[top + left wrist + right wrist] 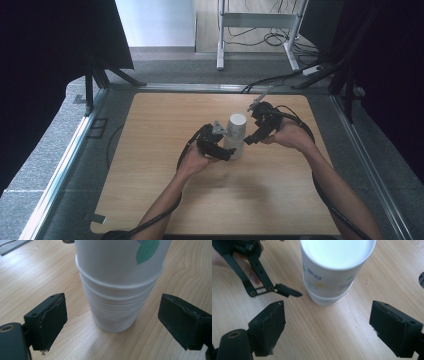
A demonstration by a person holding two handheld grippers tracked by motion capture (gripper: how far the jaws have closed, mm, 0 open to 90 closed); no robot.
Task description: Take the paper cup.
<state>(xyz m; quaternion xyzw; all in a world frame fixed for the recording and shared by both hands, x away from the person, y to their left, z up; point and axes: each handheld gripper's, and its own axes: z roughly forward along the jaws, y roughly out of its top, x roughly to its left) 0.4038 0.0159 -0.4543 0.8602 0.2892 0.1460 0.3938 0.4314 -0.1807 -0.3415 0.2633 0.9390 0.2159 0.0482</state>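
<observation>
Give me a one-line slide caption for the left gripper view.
Open left claw straddles the lower part of a stack of white paper cups on the wooden table, pads clear of it.

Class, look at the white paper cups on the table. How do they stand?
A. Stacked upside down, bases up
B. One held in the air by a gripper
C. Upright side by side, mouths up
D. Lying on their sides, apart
A: the cups are nested in one stack on the table, with a closed base on top and rims pointing down.
</observation>
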